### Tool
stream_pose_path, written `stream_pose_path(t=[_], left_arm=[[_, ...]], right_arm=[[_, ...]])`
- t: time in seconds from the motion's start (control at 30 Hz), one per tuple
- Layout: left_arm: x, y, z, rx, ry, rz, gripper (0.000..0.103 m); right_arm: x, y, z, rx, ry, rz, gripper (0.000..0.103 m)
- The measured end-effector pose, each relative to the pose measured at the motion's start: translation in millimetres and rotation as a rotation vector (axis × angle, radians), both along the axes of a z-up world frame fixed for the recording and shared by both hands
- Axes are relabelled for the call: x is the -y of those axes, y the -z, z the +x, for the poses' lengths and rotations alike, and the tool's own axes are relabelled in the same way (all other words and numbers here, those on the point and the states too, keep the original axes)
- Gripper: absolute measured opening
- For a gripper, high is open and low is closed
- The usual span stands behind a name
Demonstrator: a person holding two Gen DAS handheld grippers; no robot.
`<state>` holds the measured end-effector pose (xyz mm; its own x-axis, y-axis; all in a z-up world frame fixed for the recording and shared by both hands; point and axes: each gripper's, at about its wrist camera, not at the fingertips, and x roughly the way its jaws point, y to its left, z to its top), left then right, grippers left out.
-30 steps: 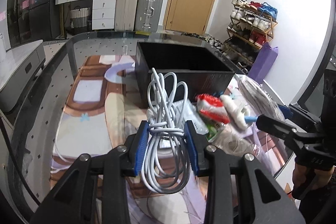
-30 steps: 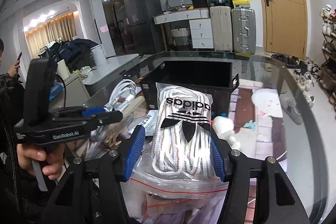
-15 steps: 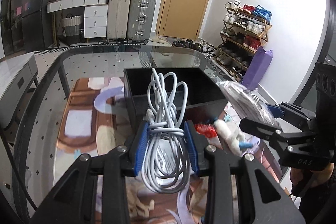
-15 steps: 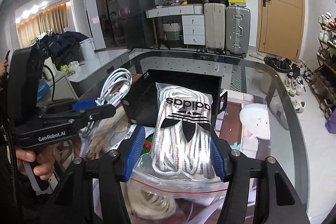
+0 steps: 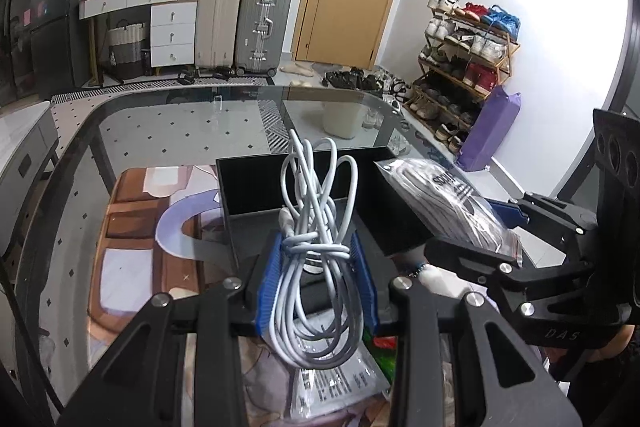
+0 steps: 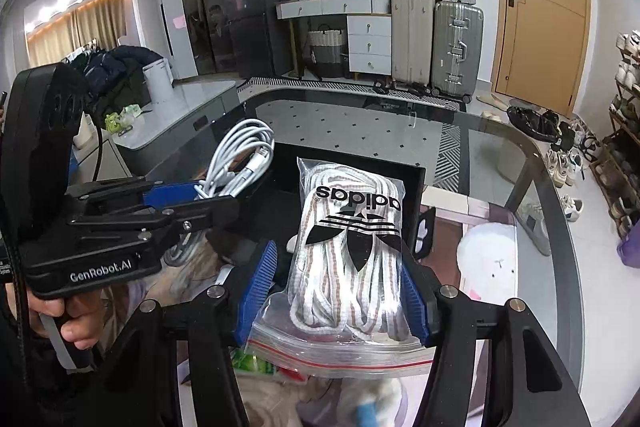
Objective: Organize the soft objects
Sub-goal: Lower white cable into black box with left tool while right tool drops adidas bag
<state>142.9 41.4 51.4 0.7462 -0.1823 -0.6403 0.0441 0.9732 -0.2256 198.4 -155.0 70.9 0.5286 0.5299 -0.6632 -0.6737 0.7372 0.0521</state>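
My left gripper (image 5: pixel 316 283) is shut on a coil of white cable (image 5: pixel 316 227) and holds it over the near wall of the black box (image 5: pixel 248 187). My right gripper (image 6: pixel 336 291) is shut on a clear zip bag of white laces (image 6: pixel 352 243) with a black logo, held above the box (image 6: pixel 416 179). In the left wrist view the bag (image 5: pixel 448 203) hangs over the box's right side. In the right wrist view the cable (image 6: pixel 240 159) sits left of the bag.
The box stands on a glass table (image 5: pixel 160 115). Packets and soft items (image 5: pixel 332 391) lie on the table below both grippers. Suitcases (image 5: pixel 240 23), a door and a shoe rack (image 5: pixel 464 67) stand beyond the table.
Both grippers have risen and moved forward with their loads, from over the pile of items to over the black box.
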Motion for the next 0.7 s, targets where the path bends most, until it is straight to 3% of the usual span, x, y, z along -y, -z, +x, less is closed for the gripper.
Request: stream_pose_path(t=[0.33,0.7], left_arm=[[-3,10,33,-0.047,-0.006,-0.015,0.034],[5,23,39,-0.057,-0.008,0.067,0.027]], right_arm=[[-21,11,40,-0.029,-0.023,-0.046,0.059],[-35,25,55,-0.046,-0.043,-0.094,0.059]])
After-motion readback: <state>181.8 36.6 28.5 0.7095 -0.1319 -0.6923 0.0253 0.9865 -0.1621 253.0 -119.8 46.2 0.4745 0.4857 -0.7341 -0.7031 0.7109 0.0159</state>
